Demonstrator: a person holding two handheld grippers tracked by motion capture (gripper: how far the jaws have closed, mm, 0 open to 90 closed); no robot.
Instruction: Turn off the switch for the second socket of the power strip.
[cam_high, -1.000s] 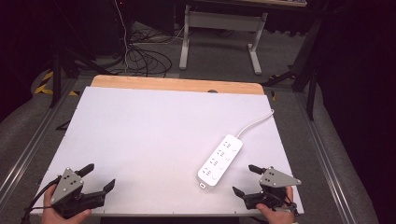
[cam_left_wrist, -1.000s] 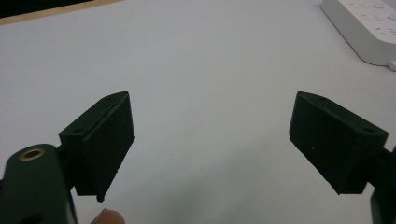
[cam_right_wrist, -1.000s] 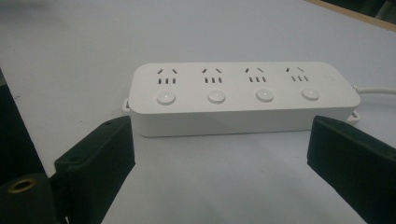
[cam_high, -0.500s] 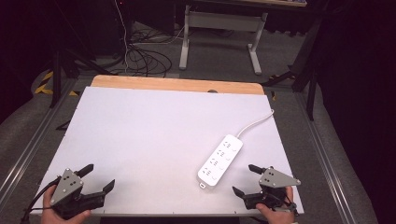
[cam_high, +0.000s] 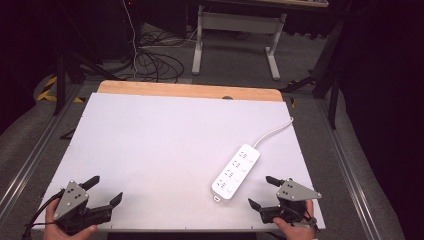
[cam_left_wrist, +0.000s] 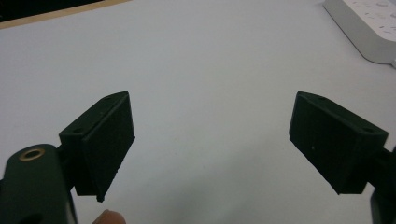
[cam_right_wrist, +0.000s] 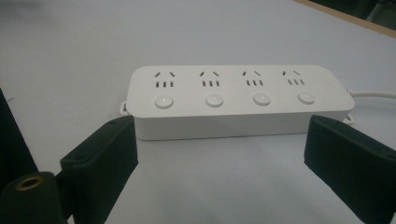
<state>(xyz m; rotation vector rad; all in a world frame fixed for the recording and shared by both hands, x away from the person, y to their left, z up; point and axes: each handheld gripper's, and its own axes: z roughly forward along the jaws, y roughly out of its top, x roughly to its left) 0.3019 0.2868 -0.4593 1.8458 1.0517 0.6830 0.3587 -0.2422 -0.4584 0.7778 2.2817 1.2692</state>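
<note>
**High view: power strip near the table's right edge, both grippers idle**

Item: power strip (cam_high: 236, 172), white, four sockets, lying flat toward the near right corner of the table (cam_high: 150, 140).
Right gripper (cam_high: 264, 192): jaws spread, empty, just beside the strip.
Left gripper (cam_high: 106, 189): jaws spread, empty, near left corner.
Risk: a grab across the long smooth casing may slip or twist; the cord (cam_high: 274, 131) may drag.
Obstructions: none between.

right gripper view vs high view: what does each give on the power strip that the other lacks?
Right gripper view: the power strip's four round buttons and socket slots, close up between open jaws. High view: both grippers, left and right, the strip's cable running to the table edge, and the floor cables beyond. Shared: the strip lying flat, ungripped.
</note>
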